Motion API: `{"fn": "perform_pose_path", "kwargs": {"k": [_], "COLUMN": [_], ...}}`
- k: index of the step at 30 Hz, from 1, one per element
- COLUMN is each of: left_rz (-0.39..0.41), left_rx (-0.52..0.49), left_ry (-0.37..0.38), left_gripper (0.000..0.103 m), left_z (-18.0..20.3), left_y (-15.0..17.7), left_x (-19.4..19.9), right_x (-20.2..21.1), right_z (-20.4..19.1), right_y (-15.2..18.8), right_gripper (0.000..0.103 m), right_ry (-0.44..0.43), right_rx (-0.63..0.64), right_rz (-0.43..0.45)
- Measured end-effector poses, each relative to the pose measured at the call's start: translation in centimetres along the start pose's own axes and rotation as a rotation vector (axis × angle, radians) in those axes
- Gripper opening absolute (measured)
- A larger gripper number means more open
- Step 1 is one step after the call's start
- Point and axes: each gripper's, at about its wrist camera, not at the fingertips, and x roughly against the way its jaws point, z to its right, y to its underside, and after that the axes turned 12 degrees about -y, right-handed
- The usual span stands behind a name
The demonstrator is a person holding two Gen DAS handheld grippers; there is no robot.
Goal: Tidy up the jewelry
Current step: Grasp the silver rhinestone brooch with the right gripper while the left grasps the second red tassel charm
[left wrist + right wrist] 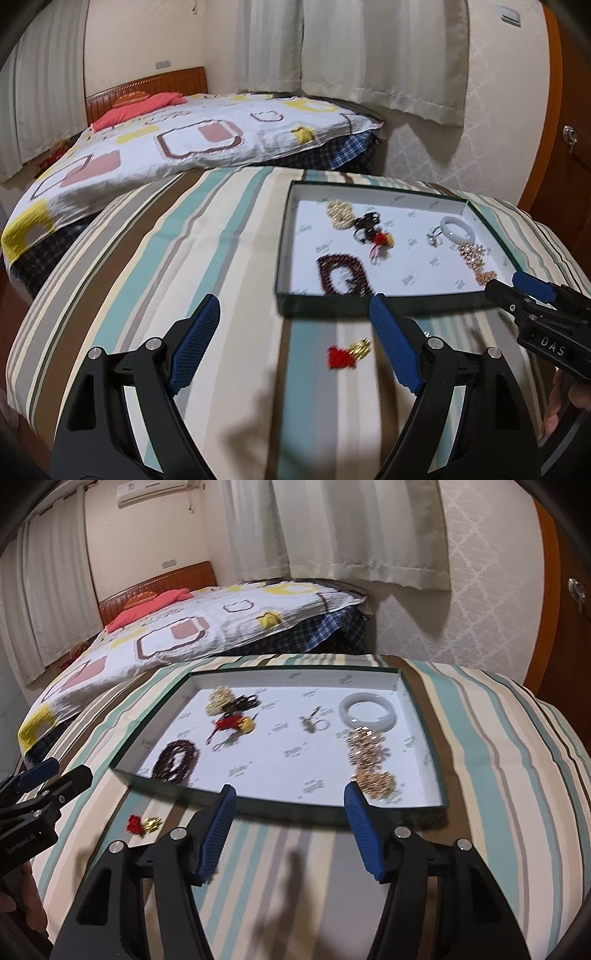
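Note:
A shallow dark-rimmed box [325, 301] [280, 806] with a white floor lies on the striped cloth. In it are a dark red bead bracelet [341, 275] [177, 762], a gold chain piece [341, 213] [218, 698], a black piece [365, 223], a red-and-gold charm [236, 724], a small ring [314, 722], a white bangle [458, 227] [365, 709] and a rose-gold chain [476, 260] [369, 762]. A red-and-gold earring [347, 353] [144, 824] lies on the cloth outside the box. My left gripper [293, 312] is open above that earring. My right gripper [290, 797] is open and empty at the box's near rim.
The striped cloth [166, 258] covers a rounded surface that falls away at left and right. A bed with a patterned quilt [192, 144] stands behind. Curtains [369, 55] and a wooden door [565, 147] are at the back right.

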Motion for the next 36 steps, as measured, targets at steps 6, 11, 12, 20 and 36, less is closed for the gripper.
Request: {"fn": "perform_pose_path", "kwargs": {"k": [6,11,12,20,36], "left_rz": [-0.021,-0.039,-0.042,-0.053,-0.087], "left_rx": [0.017,0.032,0.034,0.017,-0.044], "left_ry": [-0.010,-0.010,-0.010,0.010,0.058], "left_gripper": [0.081,0.081,0.081,0.081,0.080], "left_z": [-1.8,-2.7,-2.8,-2.3,0.7], "left_y": [1.0,1.8,1.8,2.3,3.2], "left_x": [0.1,0.0,-0.1,-0.3,-1.3], "right_x": [-1.2,-2.6,-2.9,-4.0,-3.7], "right_z": [-2.2,-3.9,-4.1,-4.7,-2.8], "right_y": [0.8,1.7,1.9,2.9,3.5], "right_gripper": [0.059,0.058,0.055,0.043,0.013], "right_ry": [-0.028,-0.053,-0.058,-0.070,-0.069], "right_rx": [0.033,0.066,0.071,0.084,0.050], "right_rz": [-0.033,-0.082,-0.094,-0.153,-0.176]}}
